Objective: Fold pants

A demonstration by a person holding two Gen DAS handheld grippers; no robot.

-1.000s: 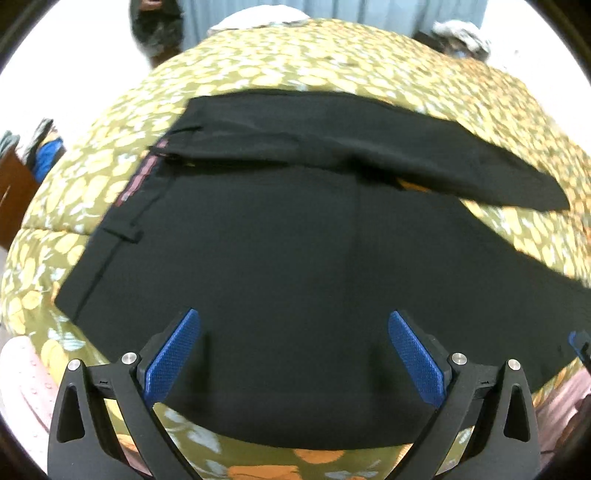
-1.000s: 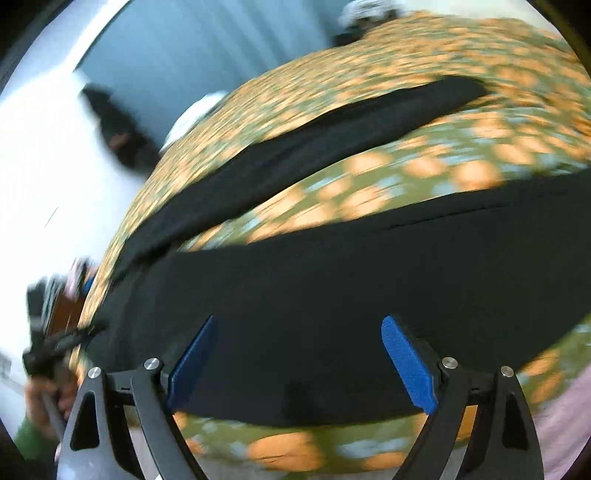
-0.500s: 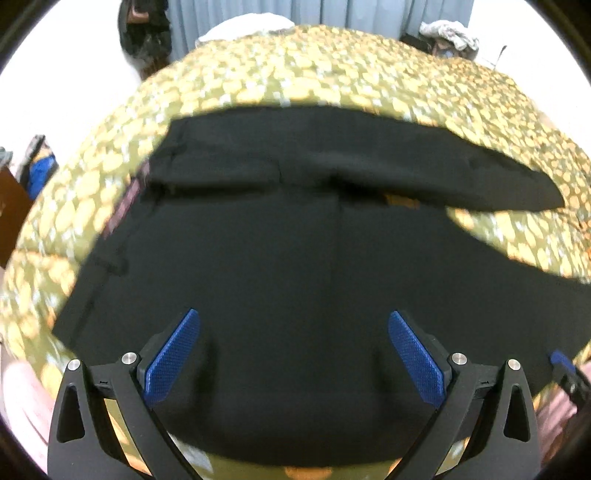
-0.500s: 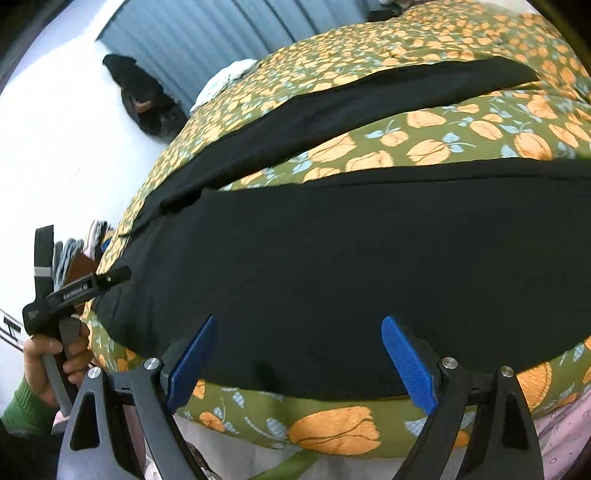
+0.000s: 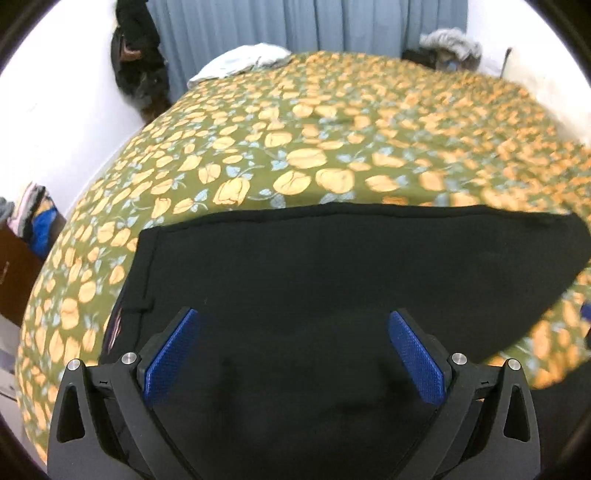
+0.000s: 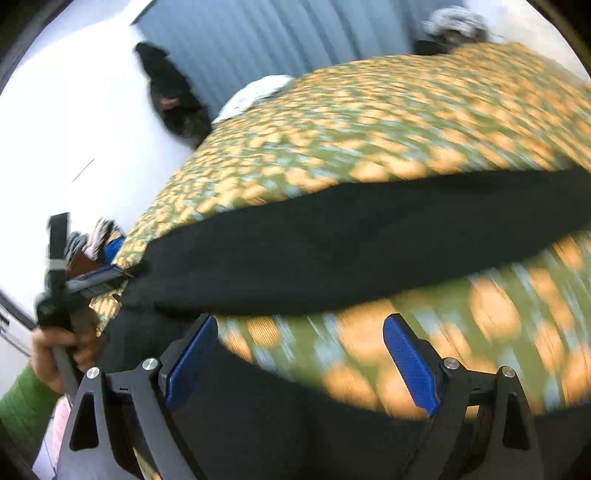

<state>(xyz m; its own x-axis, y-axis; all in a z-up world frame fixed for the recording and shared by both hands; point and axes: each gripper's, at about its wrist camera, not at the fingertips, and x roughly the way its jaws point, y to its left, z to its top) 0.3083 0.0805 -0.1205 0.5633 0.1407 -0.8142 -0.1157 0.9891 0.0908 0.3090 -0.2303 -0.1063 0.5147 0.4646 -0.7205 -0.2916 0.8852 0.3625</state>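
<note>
Black pants (image 5: 332, 280) lie on a bed with a green and orange flowered cover (image 5: 314, 140). In the left wrist view my left gripper (image 5: 291, 354) is open, its blue pads spread over the black cloth near the waistband (image 5: 144, 280). In the right wrist view my right gripper (image 6: 299, 358) is open over a strip of bedcover between the far pant leg (image 6: 351, 251) and the near black cloth (image 6: 295, 424). The left gripper (image 6: 107, 277) shows there at the far left, at the pants' waist end. The right wrist view is blurred.
Blue curtains (image 5: 295, 22) hang behind the bed. A white cloth (image 5: 240, 62) and a grey bundle (image 5: 450, 40) lie at the far edge. A dark bag (image 5: 136, 48) hangs on the left wall. Clothes on a brown cabinet (image 5: 22, 236) stand at the left.
Both views have tilted up and forward. In the left wrist view the two separate legs are gone and one black panel shows. The right wrist view has moved closer over the bedcover strip.
</note>
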